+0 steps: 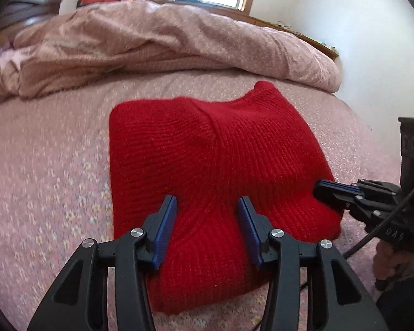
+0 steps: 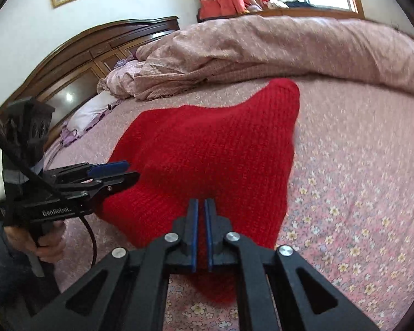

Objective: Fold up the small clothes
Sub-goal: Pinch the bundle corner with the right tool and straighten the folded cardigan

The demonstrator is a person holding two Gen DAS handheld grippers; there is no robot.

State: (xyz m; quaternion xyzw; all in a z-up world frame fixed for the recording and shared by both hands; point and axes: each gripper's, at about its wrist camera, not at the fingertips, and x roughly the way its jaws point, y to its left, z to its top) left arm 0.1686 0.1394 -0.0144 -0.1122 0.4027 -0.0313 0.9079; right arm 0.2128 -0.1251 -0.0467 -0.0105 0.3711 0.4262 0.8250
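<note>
The red sweater [image 1: 212, 149] is lying lengthwise ahead on the bed [image 1: 55, 171] — left gripper [image 1: 208, 207] gaping over its near edge, right gripper [image 2: 201, 207] sitting closed, seemingly empty, beside it.

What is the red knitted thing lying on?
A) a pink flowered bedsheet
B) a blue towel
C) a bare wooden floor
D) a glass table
A: the red sweater lies spread on the pink flowered bedsheet, with a rumpled quilt heaped behind it on the same bed.
</note>
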